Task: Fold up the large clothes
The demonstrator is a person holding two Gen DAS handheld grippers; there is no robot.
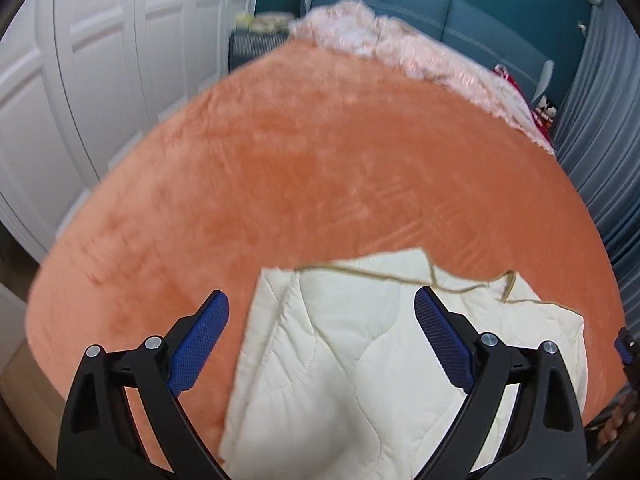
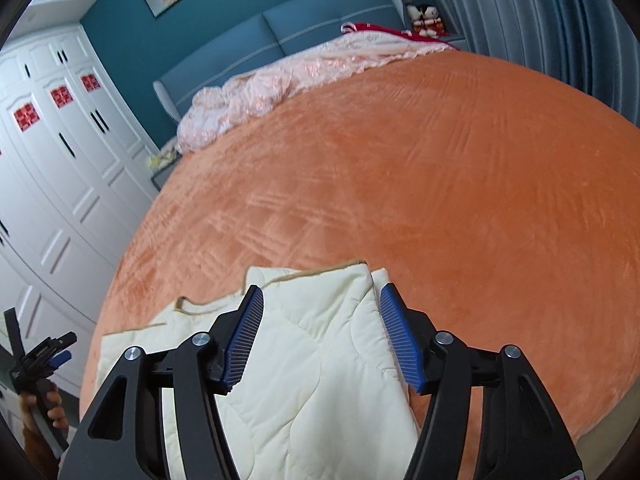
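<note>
A cream quilted garment [image 1: 352, 364] lies folded and flat on the orange bedspread [image 1: 320, 168], near the bed's front edge. Its tan-trimmed edge faces the headboard. My left gripper [image 1: 320, 294] hovers over the garment's left part, jaws wide open, blue pads [image 1: 200, 344] clear of the cloth. The right wrist view shows the same garment [image 2: 312, 364] under my right gripper [image 2: 321, 289], which is open too, nothing pressed between its pads [image 2: 400, 340]. The left gripper [image 2: 44, 356] also appears at the lower left there, held by a hand.
A crumpled pink quilt [image 2: 280, 76] lies along the blue headboard [image 2: 280, 36], with red cloth and soft toys [image 2: 426, 20] at its far end. White wardrobe doors [image 2: 60, 152] stand left of the bed and grey curtains [image 2: 540, 20] right.
</note>
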